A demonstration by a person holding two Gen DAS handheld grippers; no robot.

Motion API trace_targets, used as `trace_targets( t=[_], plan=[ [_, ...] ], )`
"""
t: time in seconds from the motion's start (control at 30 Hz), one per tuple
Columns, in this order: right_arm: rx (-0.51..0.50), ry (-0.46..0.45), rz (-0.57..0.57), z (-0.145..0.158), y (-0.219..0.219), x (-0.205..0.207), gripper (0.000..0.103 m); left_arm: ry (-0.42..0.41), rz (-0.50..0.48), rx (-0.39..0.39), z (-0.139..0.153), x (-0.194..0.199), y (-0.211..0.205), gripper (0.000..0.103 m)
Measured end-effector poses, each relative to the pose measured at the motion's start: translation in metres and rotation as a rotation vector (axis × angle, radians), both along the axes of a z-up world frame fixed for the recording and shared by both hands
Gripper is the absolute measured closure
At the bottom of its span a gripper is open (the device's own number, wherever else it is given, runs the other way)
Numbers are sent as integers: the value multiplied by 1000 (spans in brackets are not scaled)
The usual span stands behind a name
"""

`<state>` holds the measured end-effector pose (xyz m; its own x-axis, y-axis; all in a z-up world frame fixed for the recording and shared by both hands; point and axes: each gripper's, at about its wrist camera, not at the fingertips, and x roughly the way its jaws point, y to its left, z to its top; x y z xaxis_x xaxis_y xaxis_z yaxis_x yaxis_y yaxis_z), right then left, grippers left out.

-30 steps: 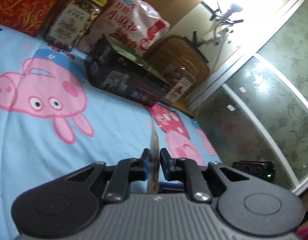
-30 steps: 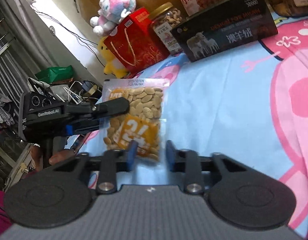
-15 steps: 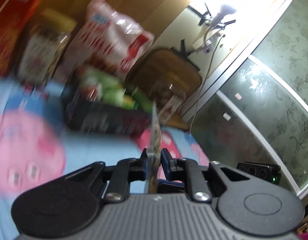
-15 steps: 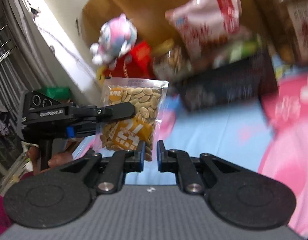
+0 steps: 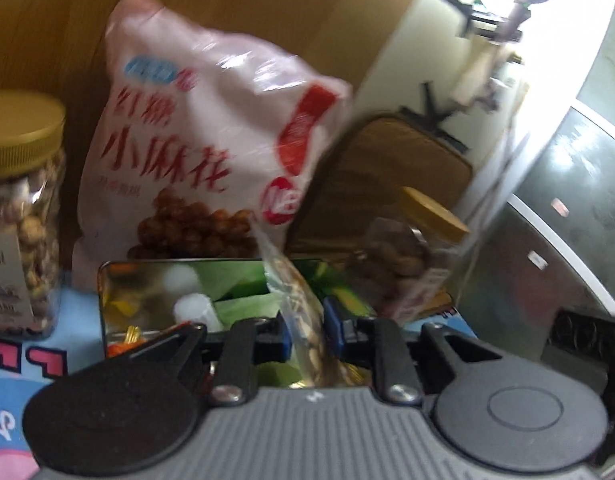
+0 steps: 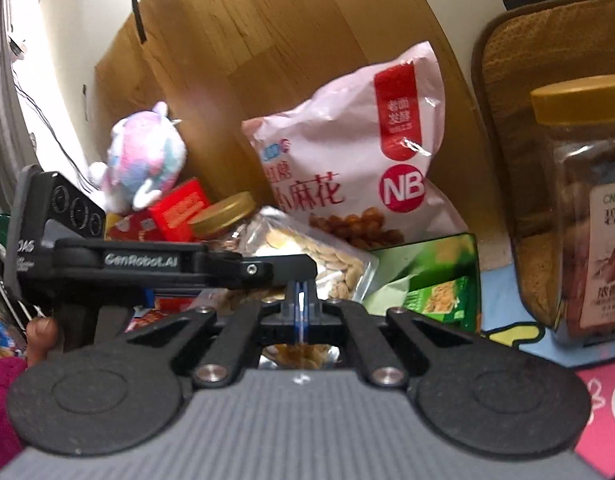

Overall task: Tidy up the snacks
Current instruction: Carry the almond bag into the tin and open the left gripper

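the left tongs (image 5: 307, 330) are opening, the seed packet (image 5: 297, 300) edge-on between the blue pads, over the open tin (image 5: 107, 280) of snacks on the bed. whether the pads still press it i cannot tell. the right tongs (image 6: 301, 304) are together, empty, just before the left tongs (image 6: 283, 270), which carry the packet (image 6: 327, 260) above the tin's green packs (image 6: 435, 292). a pink bag (image 5: 195, 152) stands behind the tin, a nut jar (image 5: 19, 216) to its left, another jar (image 6: 587, 208) to the right.

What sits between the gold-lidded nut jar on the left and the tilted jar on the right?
In the left wrist view, the pink snack bag sits between them, behind an open tin.
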<state>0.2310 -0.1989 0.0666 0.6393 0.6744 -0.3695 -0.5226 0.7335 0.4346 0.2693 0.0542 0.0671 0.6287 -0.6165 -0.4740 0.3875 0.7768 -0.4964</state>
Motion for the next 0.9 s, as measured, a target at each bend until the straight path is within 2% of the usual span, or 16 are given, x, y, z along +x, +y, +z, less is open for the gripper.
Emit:
trace_targets(
  t=[0.1, 0.2, 0.33, 0.53, 0.63, 0.8, 0.9],
  plan=[
    [-35, 12, -2, -9, 7, 6, 97, 0, 96, 95, -6, 8, 0, 81],
    [-68, -9, -14, -13, 15, 5, 96, -18, 188, 263, -6, 7, -9, 71],
    [-30, 5, -28, -8, 8, 1, 95, -59, 184, 325, 2, -12, -14, 62],
    [50, 37, -74, 2, -9, -20, 95, -140, 260, 525, 19, -54, -32, 59],
    [68, 28, -108, 8, -15, -45, 95, -168, 286, 553, 29, -79, -35, 56],
    [45, 22, -188, 12, -19, -96, 95, -201, 332, 597, 35, -125, -40, 43],
    [30, 26, -219, 10, -19, -124, 92, -178, 341, 593, 30, -149, -41, 34]
  ],
)
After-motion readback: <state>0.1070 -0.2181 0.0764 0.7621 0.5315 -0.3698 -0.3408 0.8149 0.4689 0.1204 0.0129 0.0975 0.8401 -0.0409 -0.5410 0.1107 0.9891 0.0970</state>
